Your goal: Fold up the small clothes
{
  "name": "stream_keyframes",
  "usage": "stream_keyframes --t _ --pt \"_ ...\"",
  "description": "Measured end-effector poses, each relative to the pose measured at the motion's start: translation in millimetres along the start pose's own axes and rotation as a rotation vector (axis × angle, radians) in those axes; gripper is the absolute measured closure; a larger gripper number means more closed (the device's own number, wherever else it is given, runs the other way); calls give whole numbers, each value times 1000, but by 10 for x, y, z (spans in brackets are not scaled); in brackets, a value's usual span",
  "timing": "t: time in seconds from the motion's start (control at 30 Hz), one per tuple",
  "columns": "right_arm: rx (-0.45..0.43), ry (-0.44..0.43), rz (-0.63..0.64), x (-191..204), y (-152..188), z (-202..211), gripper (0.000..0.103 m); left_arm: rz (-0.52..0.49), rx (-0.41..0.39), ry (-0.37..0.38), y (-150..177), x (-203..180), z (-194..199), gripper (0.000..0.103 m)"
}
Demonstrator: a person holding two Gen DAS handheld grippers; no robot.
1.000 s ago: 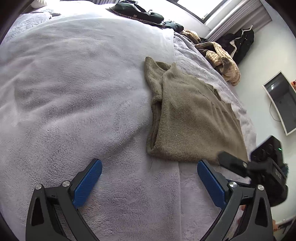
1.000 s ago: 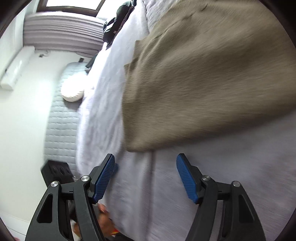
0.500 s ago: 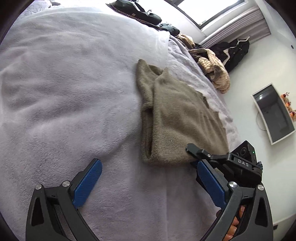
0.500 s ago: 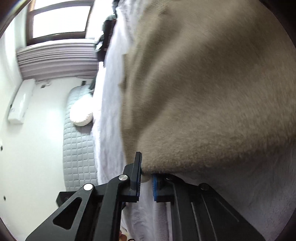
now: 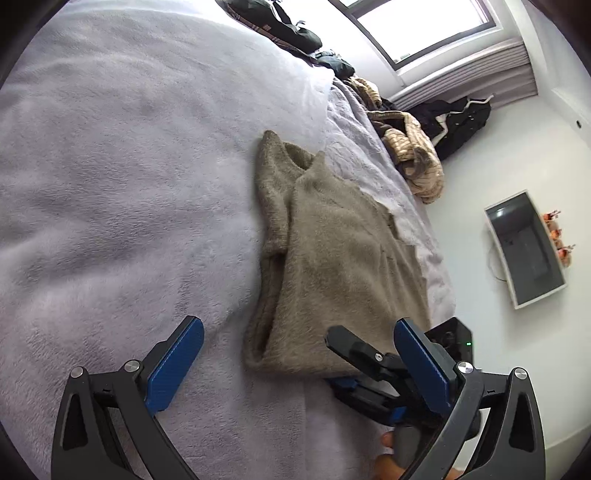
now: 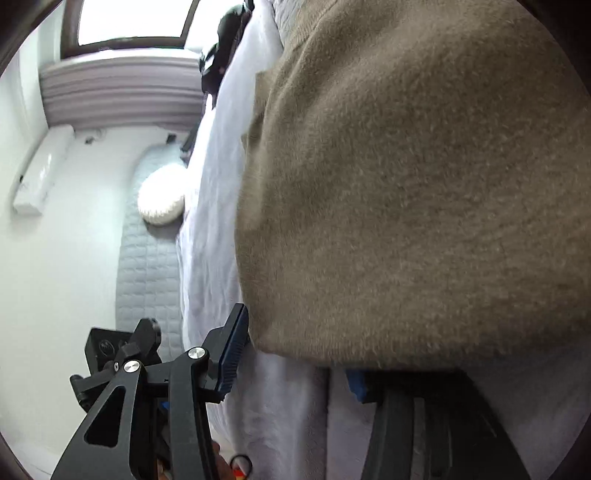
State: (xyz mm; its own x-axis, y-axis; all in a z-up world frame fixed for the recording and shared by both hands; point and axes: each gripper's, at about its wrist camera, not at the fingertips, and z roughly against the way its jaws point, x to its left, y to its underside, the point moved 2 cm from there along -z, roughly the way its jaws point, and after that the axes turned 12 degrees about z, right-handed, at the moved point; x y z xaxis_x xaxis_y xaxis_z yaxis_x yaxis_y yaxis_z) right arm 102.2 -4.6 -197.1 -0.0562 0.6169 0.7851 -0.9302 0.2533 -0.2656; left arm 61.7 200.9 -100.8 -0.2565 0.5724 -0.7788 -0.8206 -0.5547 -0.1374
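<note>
Pale fleece bed (image 5: 122,177), folded brown sweater (image 5: 343,266) hem between spread right hand-held gripper (image 6: 295,354) pads, left hand-held gripper (image 5: 299,365) spread nearby

Bright bedroom, daylight from a high window

A wide bed under a pale lilac fleece blanket (image 5: 122,155) fills the room; a dark-framed window (image 5: 424,26) glares white above grey pleated blinds (image 5: 476,70); plain white walls (image 5: 517,155) carry a grey wall-mounted screen (image 5: 524,251); a white air-conditioning unit (image 6: 40,170) hangs beside a quilted grey headboard (image 6: 147,273).
</note>
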Motion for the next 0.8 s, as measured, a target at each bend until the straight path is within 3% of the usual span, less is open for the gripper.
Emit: stream_keyframes --t 0.07,0.1,0.13,0.37,0.53,0.67,0.8 --pt "-37 -11 -36 -7 -12 9 63 22 27 43 -38 18 -27 0" --pt "-49 -5 -44 -17 -31 29 88 40 44 77 -70 26 -56 0" --pt "-59 2 -42 -12 -59 51 94 53 57 104 -95 34 -77 0" --pt "-97 18 206 571 -253 261 94 102 153 214 -417 -67 -431 0" --pt "-96 13 249 624 -335 412 94 120 236 274 -691 -294 -842 0" --pt "-54 24 248 503 -261 458 94 85 258 195 -730 -531 -1147 0" --pt "116 82 250 414 -143 393 90 17 249 60 -655 -703 -1378 1"
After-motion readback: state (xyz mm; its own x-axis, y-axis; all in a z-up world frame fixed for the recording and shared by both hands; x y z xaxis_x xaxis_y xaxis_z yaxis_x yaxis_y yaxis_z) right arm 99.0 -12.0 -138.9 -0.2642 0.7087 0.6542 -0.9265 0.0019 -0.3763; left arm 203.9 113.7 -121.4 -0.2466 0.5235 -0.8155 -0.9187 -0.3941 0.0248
